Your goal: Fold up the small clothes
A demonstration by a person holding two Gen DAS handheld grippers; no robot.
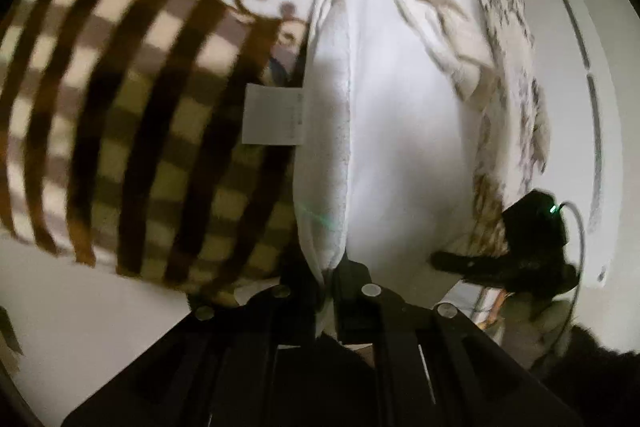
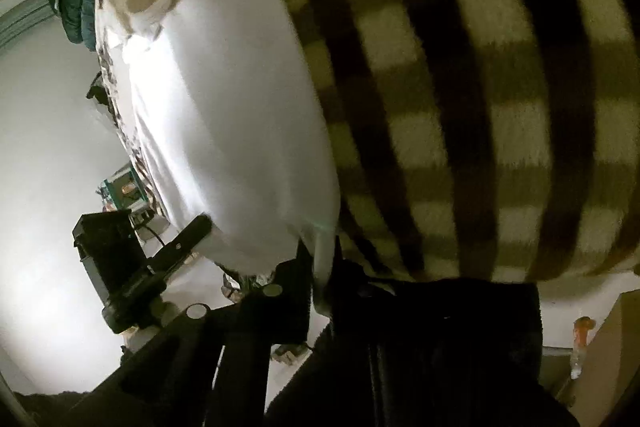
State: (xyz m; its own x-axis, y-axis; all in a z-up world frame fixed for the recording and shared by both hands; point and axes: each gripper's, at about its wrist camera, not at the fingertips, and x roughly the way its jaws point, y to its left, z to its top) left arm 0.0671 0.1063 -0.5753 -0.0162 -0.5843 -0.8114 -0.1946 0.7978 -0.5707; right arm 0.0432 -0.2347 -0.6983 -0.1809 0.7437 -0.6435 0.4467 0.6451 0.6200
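Garment: small white fleece piece with a brown-and-cream checked lining (image 1: 384,131), hanging lifted between both tools, long axis running away from each camera. Left gripper (image 1: 330,279) is clamped tight on its white hem edge. Right gripper (image 2: 320,279) pinches another stretch of the white edge, jaws closed. Both are equally near; the checked side faces outward beside the white panel.

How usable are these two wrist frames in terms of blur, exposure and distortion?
Left wrist: checked fabric motion-smeared, white garment fairly sharp, strong fisheye bending. Right wrist: white garment blown out near its top, checked fabric soft and dim, corners black.
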